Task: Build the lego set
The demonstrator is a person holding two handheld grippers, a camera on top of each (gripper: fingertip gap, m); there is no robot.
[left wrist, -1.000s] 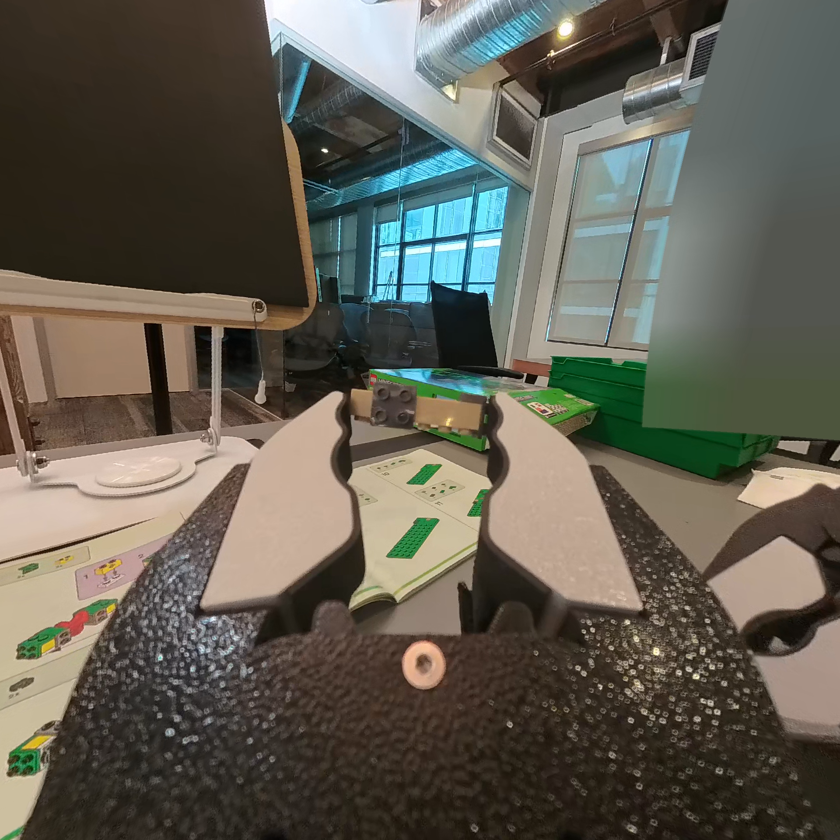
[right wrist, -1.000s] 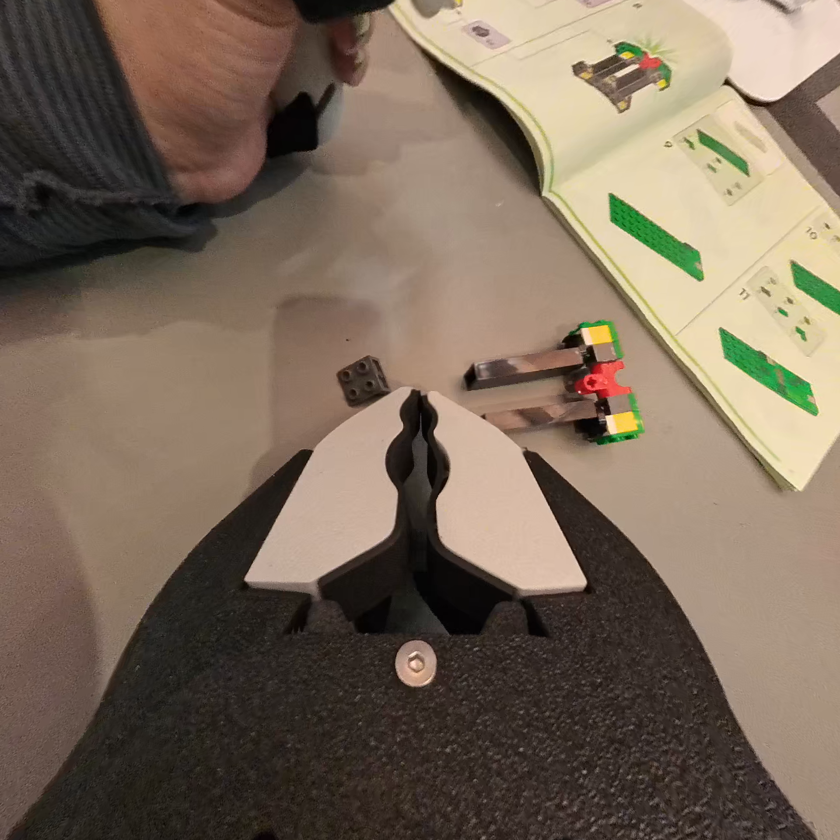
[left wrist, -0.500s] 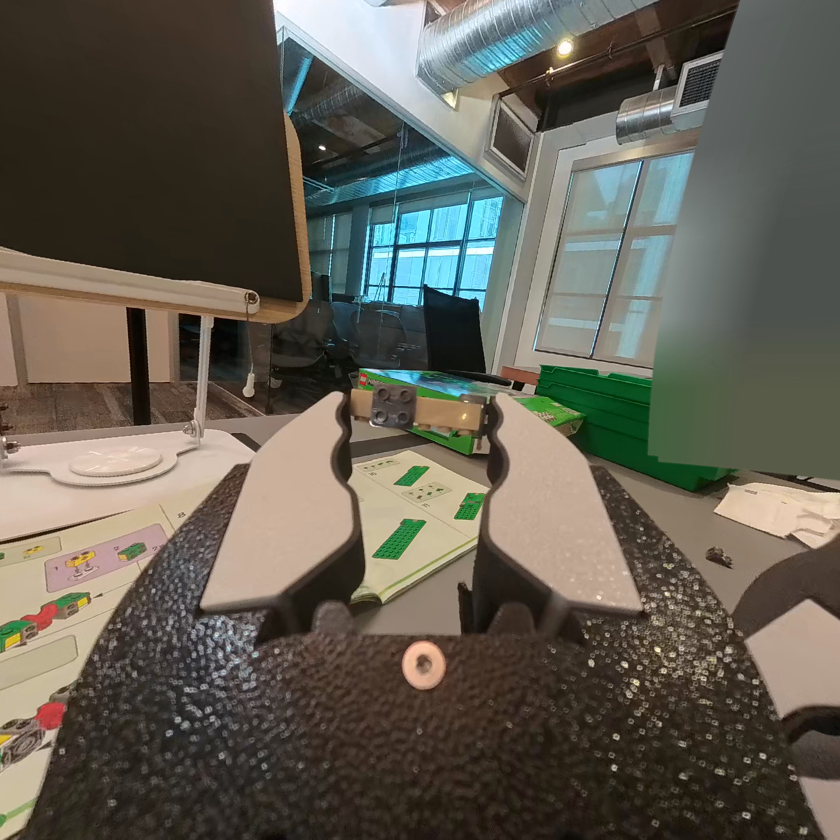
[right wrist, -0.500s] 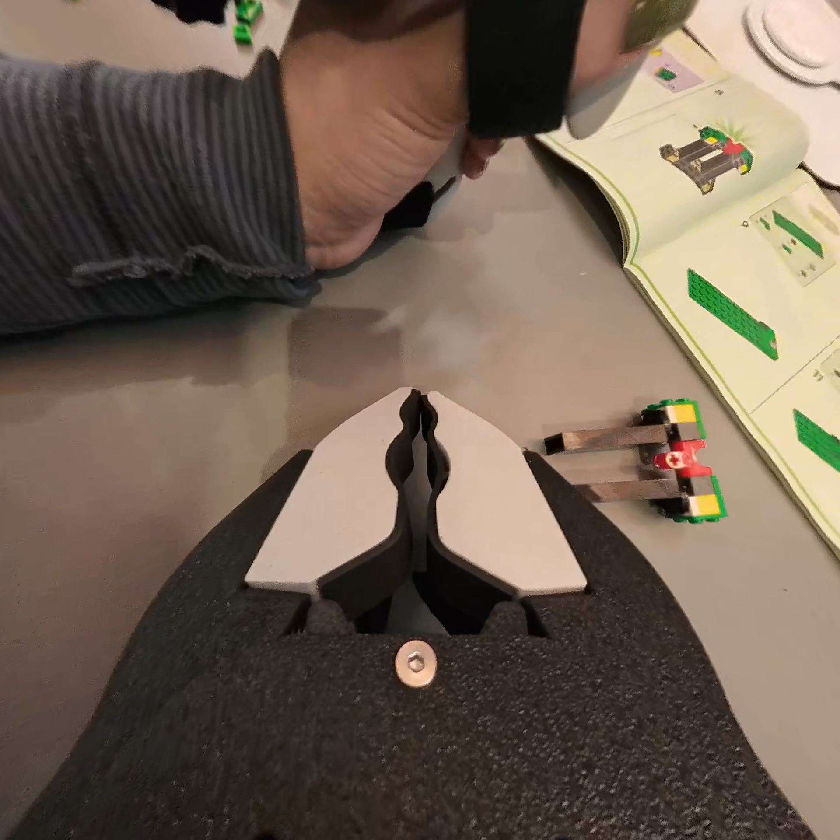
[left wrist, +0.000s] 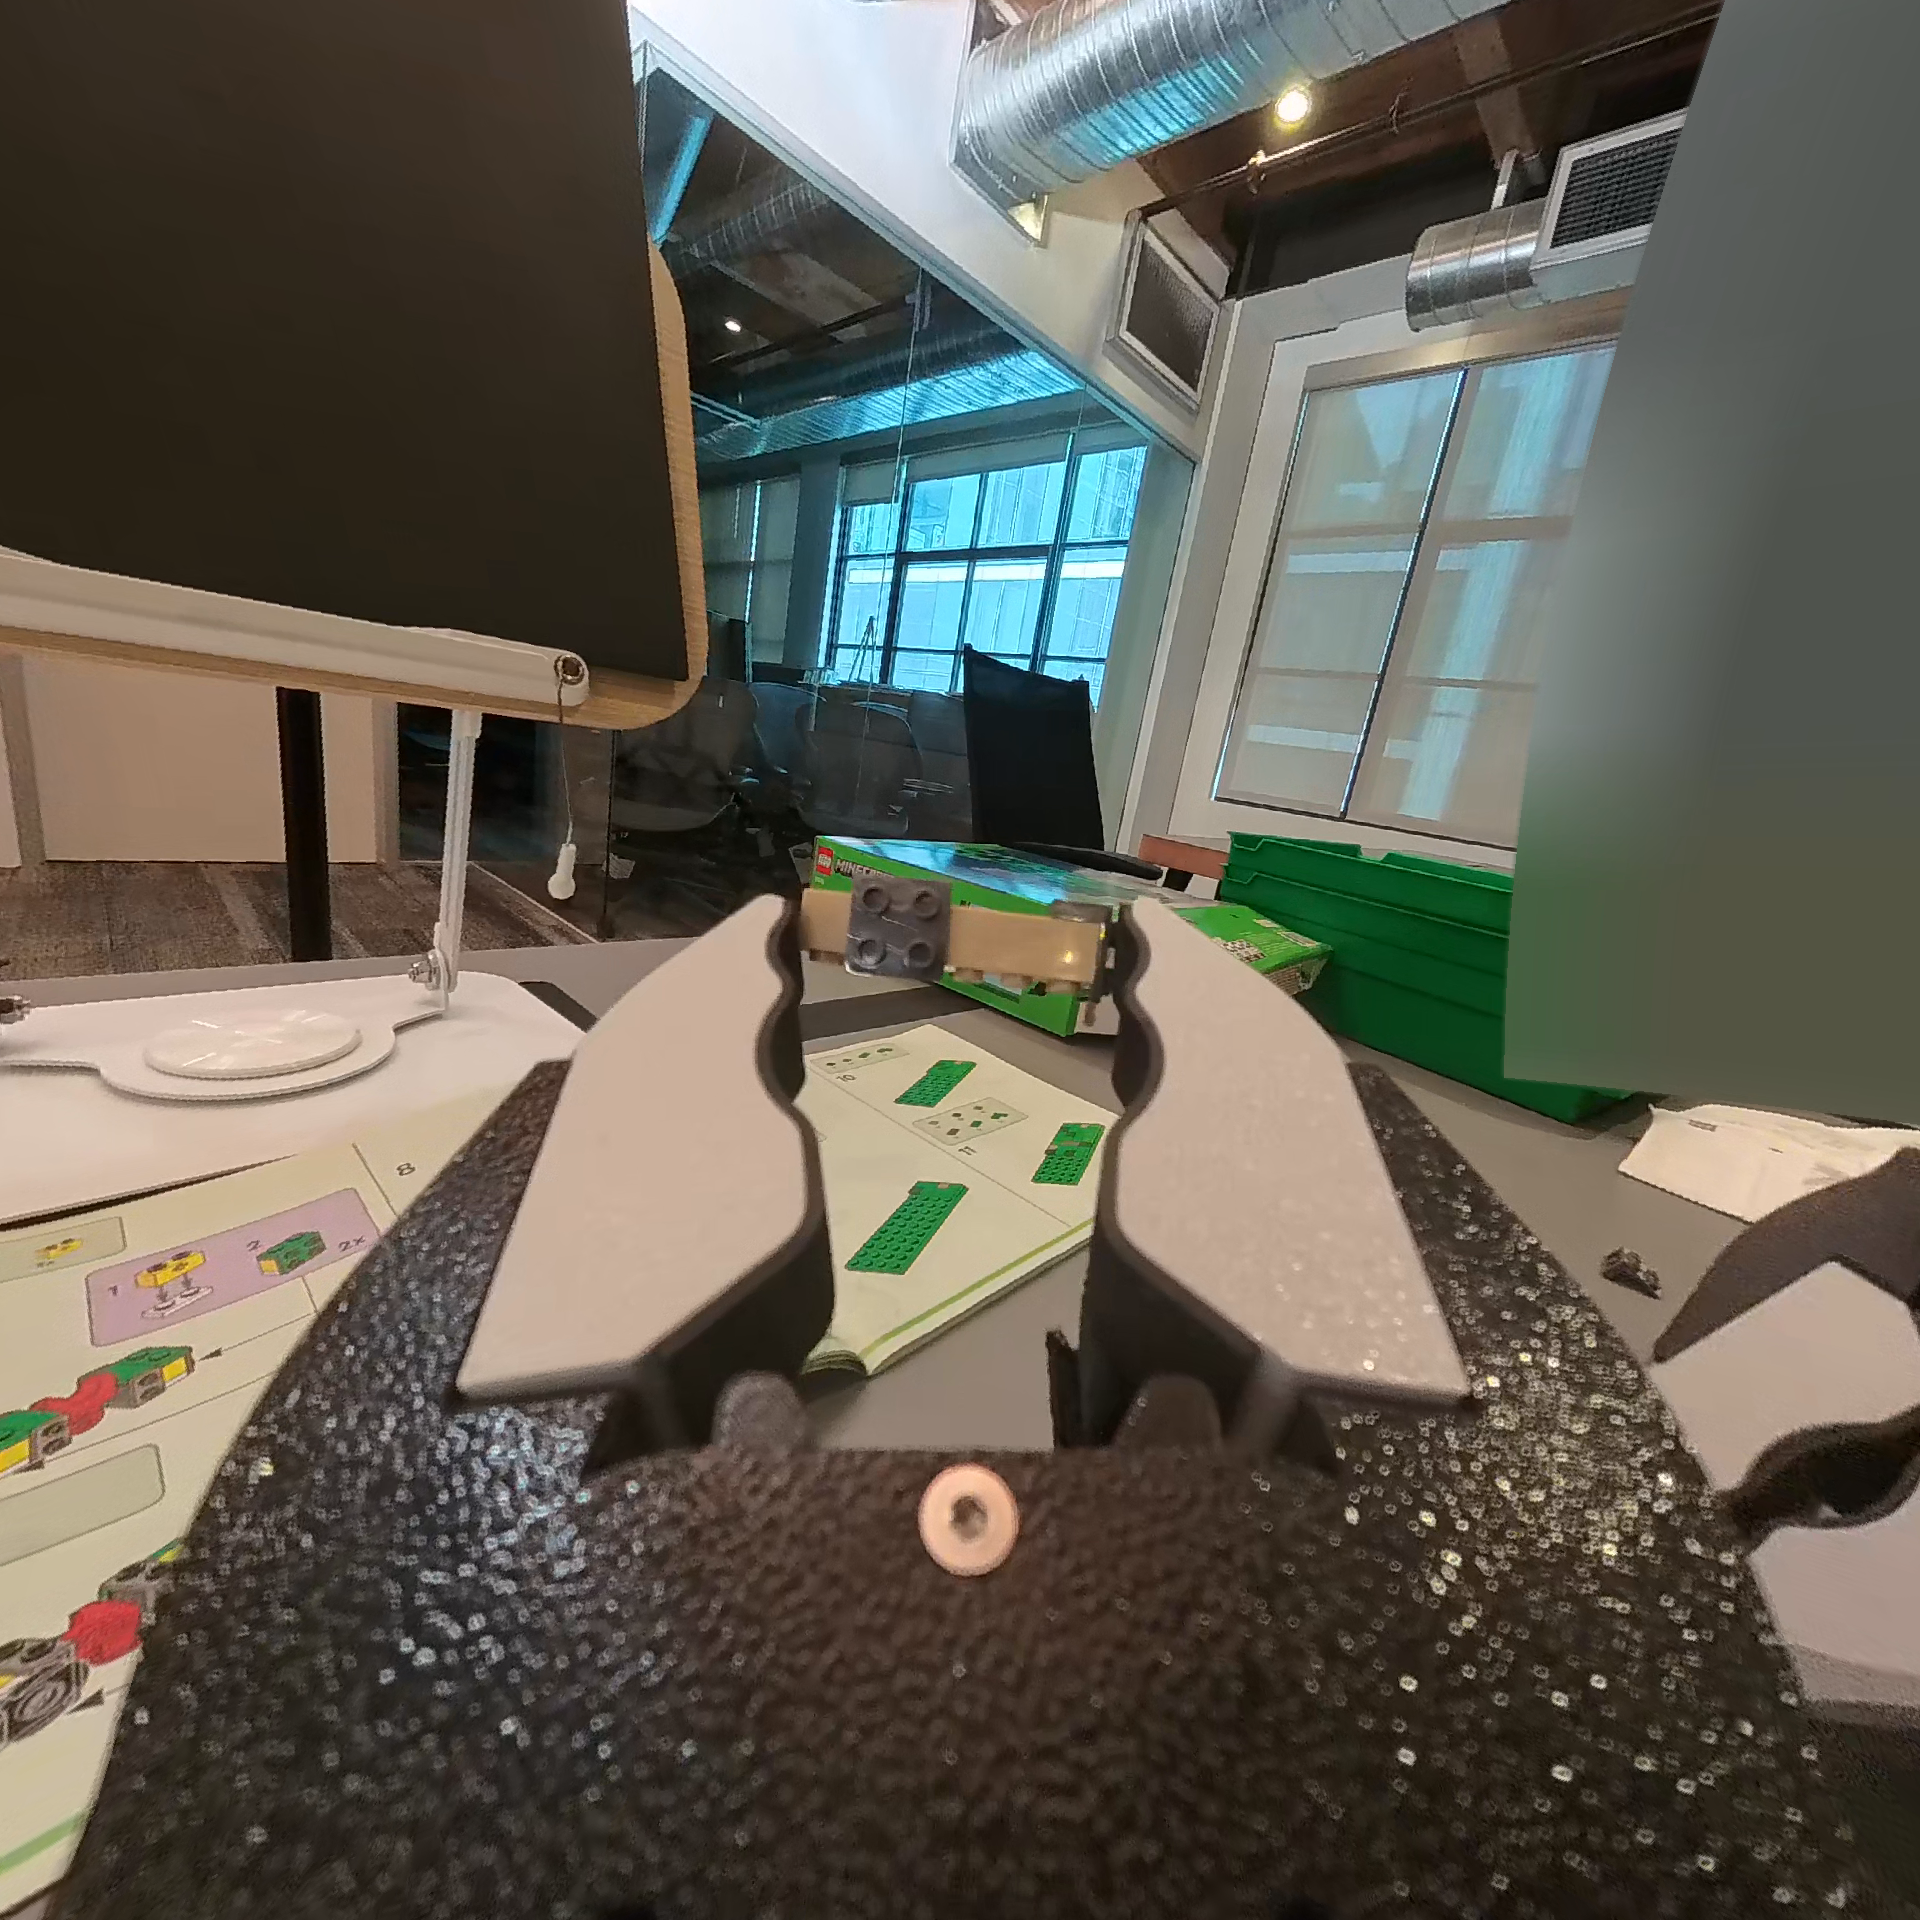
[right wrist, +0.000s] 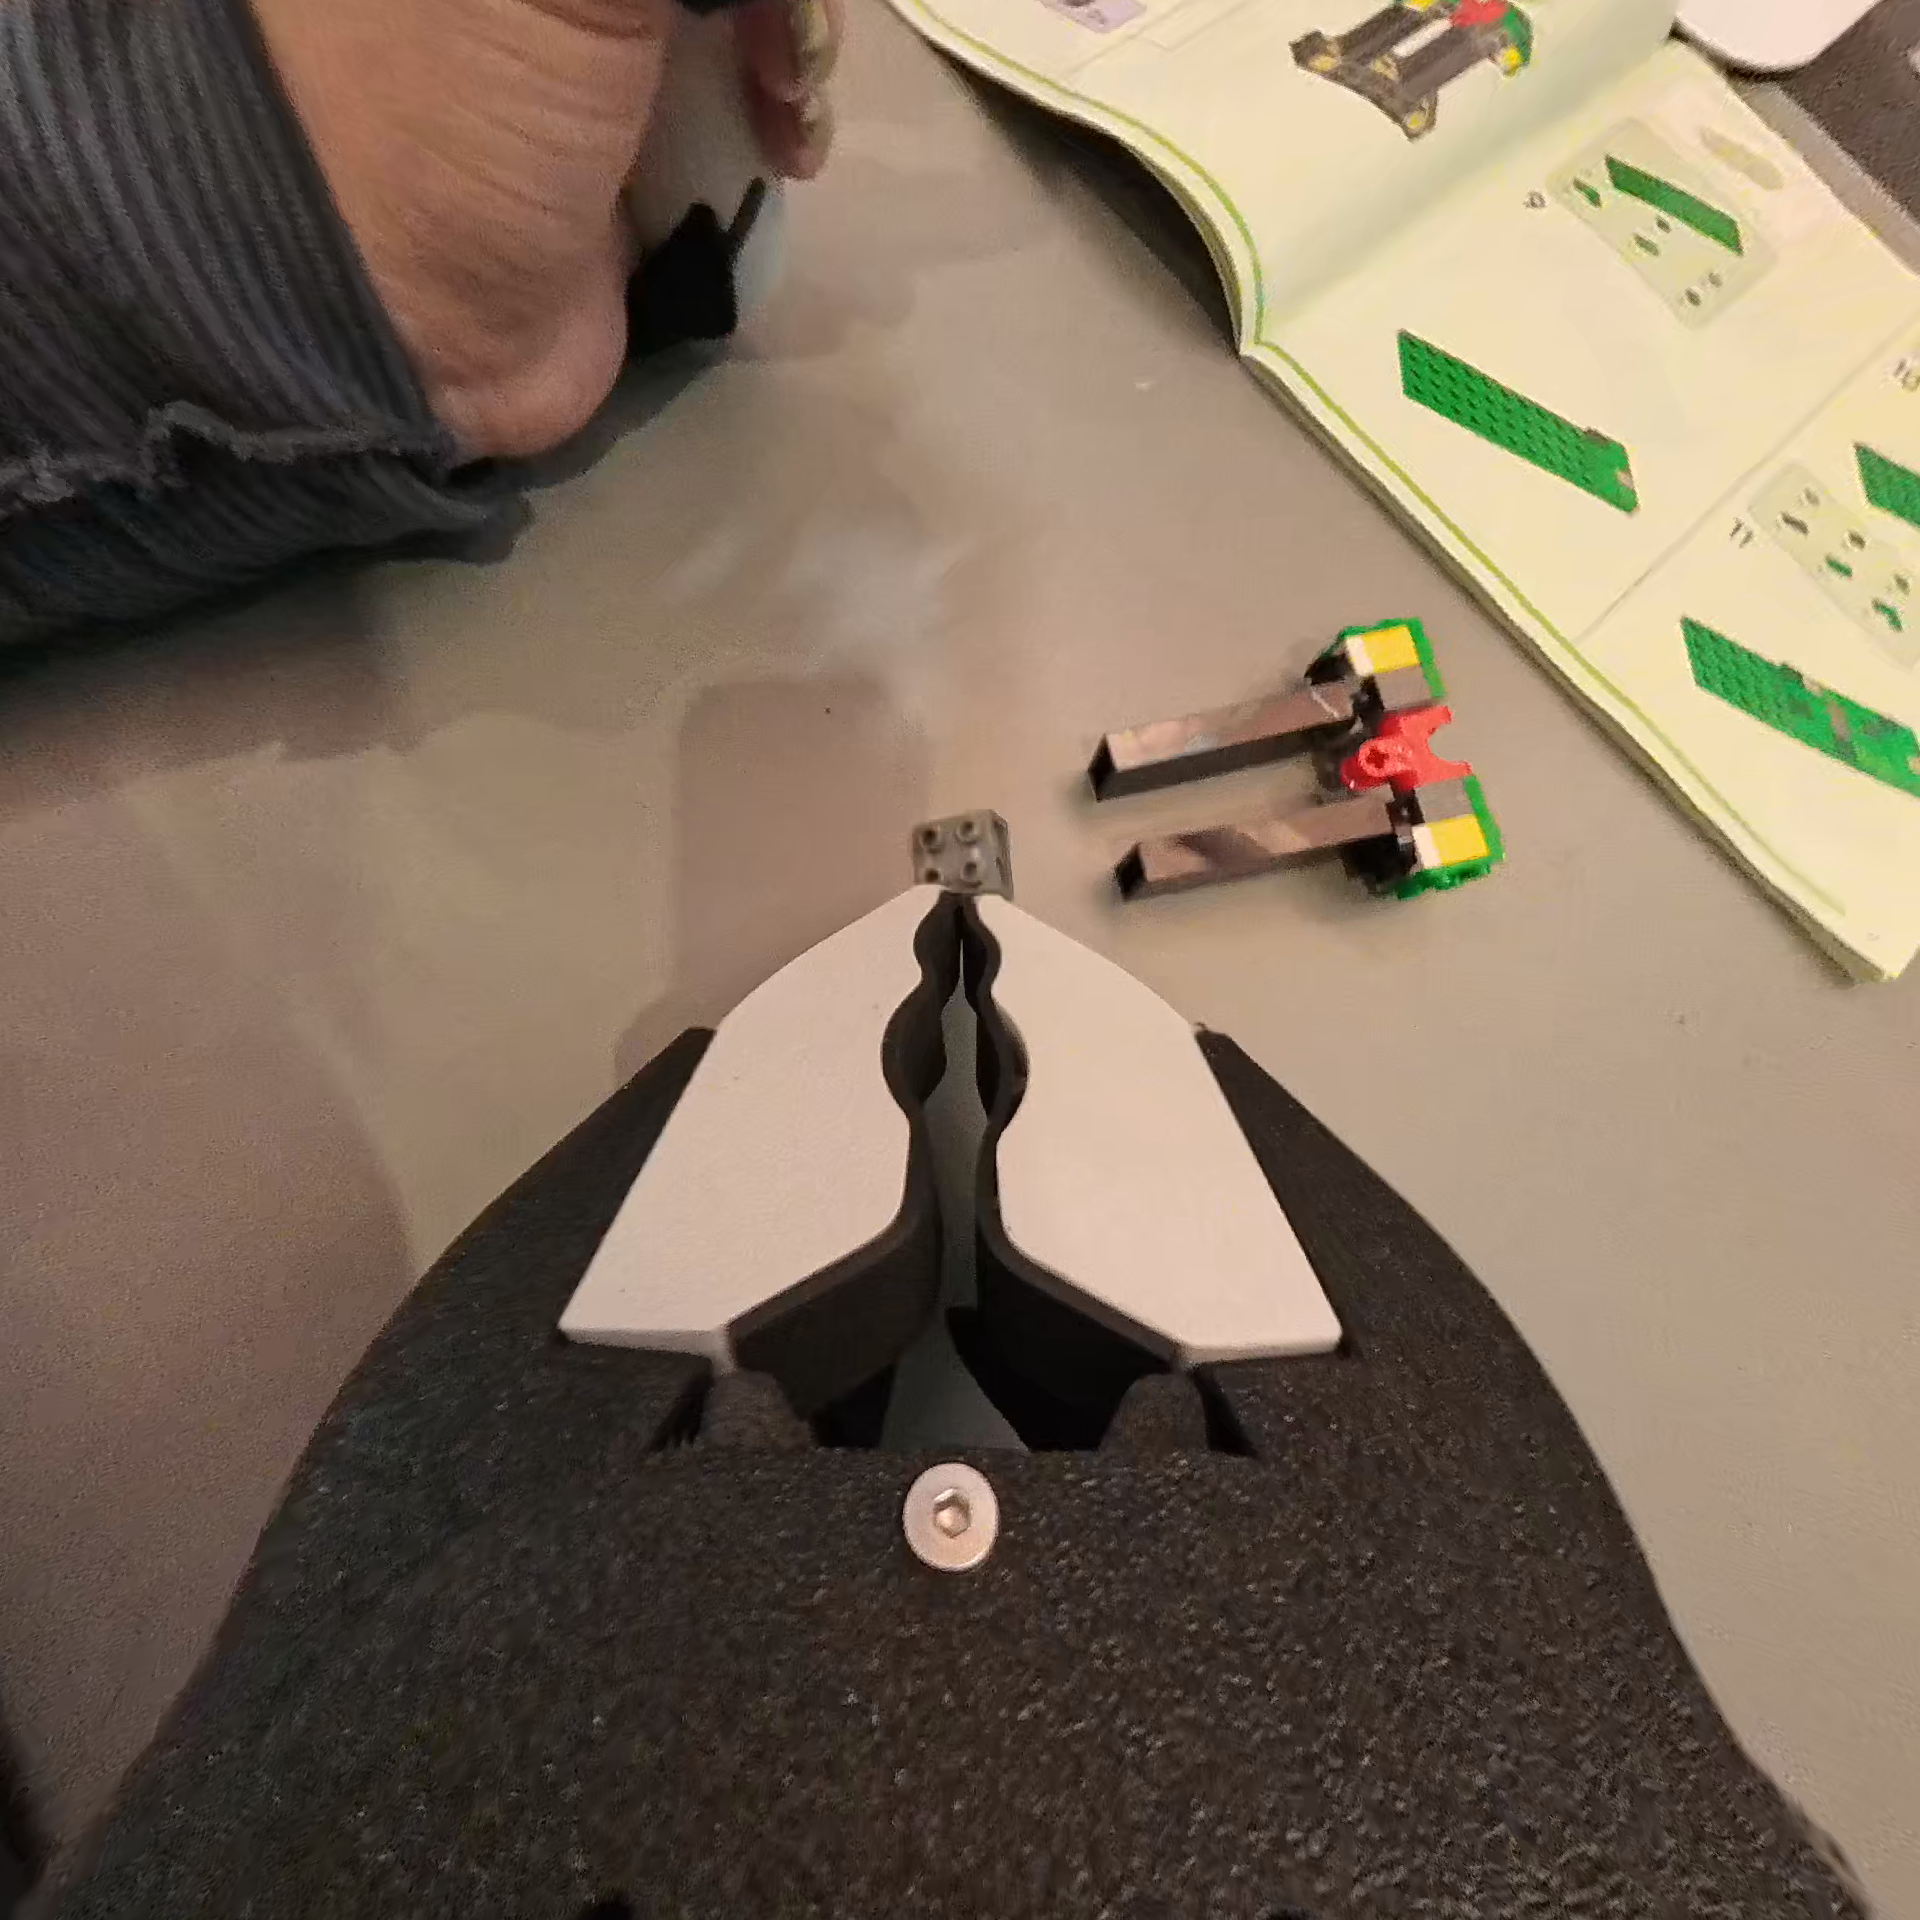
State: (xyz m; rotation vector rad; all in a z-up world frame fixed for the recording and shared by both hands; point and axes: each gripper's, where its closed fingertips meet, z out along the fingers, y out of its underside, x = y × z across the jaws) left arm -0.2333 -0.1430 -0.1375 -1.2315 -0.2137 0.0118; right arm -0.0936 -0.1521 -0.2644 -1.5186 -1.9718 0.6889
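Observation:
My left gripper [left wrist: 951,935] is shut on a tan long brick [left wrist: 1023,940] that spans its fingertips, held above the table. A dark grey 2x2 plate [left wrist: 899,928] sits on the brick's left part. My right gripper [right wrist: 961,914] is shut, pinching a small grey 2x2 plate [right wrist: 961,865] by its edge at the very tips. A sub-assembly [right wrist: 1299,774] with two shiny dark bars and green, yellow and red bricks lies on the grey table just right of it. The right gripper also shows in the left wrist view [left wrist: 1818,1382].
The open instruction booklet [right wrist: 1558,312] lies at the upper right, also in the left wrist view [left wrist: 935,1195]. A person's hand and grey sleeve [right wrist: 416,260] are at the upper left. A green box [left wrist: 1039,883], green bins [left wrist: 1371,935], a white stand base [left wrist: 249,1039] and a small dark piece [left wrist: 1631,1268] lie beyond. The tips of one gripper are about 20 cm away from the tips of the other.
The small grey plate lay flat on the table by my right gripper's tips, then was hidden under them; now it stands pinched at the tips. The left gripper still holds the tan brick.

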